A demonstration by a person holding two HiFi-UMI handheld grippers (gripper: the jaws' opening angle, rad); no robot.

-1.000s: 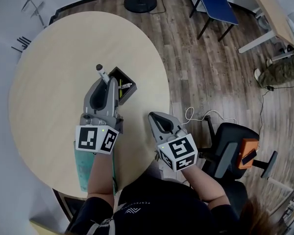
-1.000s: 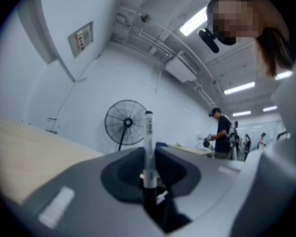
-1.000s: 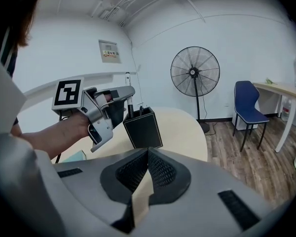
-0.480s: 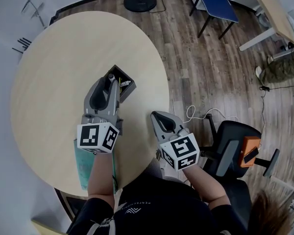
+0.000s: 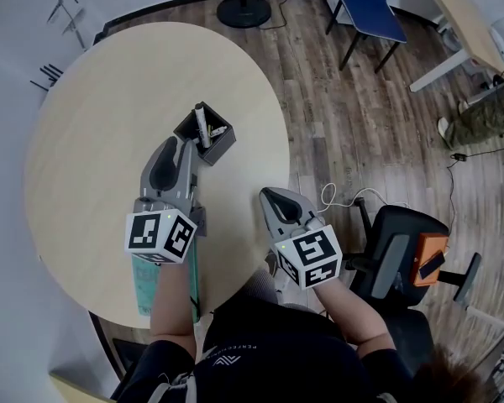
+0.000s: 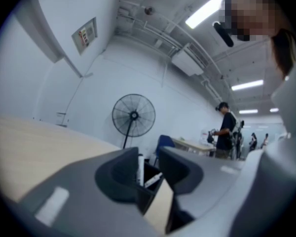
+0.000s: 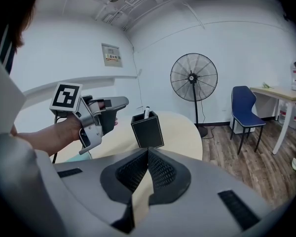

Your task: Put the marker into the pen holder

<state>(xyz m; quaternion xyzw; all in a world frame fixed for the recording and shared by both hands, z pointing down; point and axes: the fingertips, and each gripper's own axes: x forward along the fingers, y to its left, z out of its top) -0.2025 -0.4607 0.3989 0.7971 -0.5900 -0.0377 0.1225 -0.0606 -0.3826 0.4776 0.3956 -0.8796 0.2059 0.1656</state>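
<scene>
Two risks from here: the left gripper [image 5: 183, 144], jaws spread with nothing between them, sits just beside the pen holder [image 5: 223, 148], so a careless swing away could clip the box and tip or slide it on the table [image 5: 92, 99]. The marker [image 5: 202, 122] pokes above the rim, so a jaw could also snag it and drag it out. Right gripper [image 5: 270, 195] has its jaws pressed together, empty, near the table edge and well apart from the holder, so low risk. Marker stands inside the holder, long axis near upright, free end pointing up; which end is the cap I can't tell. A second white pen [image 5: 218, 131] lies slanted beside it.
</scene>
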